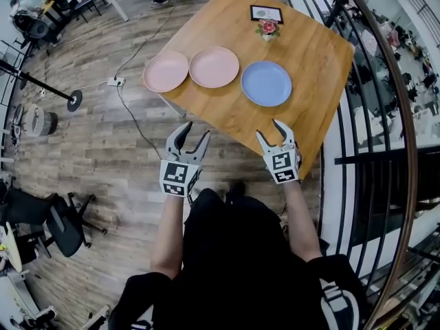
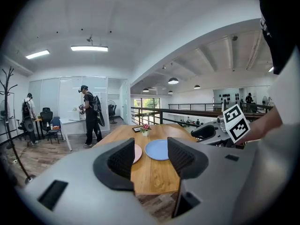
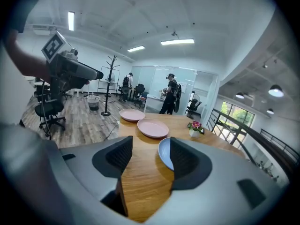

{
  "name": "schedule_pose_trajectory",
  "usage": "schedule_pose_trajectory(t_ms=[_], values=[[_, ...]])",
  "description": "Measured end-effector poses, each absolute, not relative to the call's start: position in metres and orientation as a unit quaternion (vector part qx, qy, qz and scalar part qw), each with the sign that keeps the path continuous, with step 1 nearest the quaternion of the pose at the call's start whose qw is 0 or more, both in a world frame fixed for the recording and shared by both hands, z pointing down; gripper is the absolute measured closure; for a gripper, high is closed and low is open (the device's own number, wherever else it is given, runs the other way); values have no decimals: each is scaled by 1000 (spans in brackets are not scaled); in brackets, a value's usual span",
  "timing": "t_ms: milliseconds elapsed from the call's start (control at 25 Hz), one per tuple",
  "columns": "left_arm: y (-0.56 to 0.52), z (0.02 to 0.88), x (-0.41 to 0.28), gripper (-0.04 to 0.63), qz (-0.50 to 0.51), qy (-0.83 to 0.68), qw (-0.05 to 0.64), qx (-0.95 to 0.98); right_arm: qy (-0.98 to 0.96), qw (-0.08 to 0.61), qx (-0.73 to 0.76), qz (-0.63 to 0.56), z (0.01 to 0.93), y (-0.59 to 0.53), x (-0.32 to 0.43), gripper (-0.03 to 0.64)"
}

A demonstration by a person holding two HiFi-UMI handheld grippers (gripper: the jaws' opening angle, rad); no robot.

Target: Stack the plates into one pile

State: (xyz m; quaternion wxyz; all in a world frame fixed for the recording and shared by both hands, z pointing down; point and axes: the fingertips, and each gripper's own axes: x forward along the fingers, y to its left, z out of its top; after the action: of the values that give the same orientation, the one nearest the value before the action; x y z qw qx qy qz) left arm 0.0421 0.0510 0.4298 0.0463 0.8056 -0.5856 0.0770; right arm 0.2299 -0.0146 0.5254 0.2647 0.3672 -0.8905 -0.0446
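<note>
A wooden worktop (image 1: 234,119) seen from above carries three plates in a row, each lying flat on the wood and none resting on another. At the left corner sits a pink plate (image 1: 166,71); just beside it to the right is a second pink plate (image 1: 214,66); further right, a little apart, lies a blue plate (image 1: 266,83). Behind them, towards the far edge, stand a small flower pot (image 1: 268,28) and a framed card (image 1: 266,13).

Below the plates, at the person's side of the worktop, the left gripper (image 1: 195,132) hovers near the worktop's edge, its jaws spread apart with nothing between them, only bare wood and the plates visible beyond; to its right the right gripper (image 1: 269,129) hangs over the near edge, jaws likewise spread wide and empty, pointed towards the blue plate.

Judging by this layout, the stacking has not begun: no plate is lifted or gripped, no pile exists, and all three plates remain to be gathered onto one.
</note>
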Motion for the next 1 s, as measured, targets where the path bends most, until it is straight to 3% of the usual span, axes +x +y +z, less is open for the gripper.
schedule_pose_trajectory(t_ms=[1000], values=[[-31,438,27,362,91,-548,55,830,-872,288,396,-29,538,-78,217,364]])
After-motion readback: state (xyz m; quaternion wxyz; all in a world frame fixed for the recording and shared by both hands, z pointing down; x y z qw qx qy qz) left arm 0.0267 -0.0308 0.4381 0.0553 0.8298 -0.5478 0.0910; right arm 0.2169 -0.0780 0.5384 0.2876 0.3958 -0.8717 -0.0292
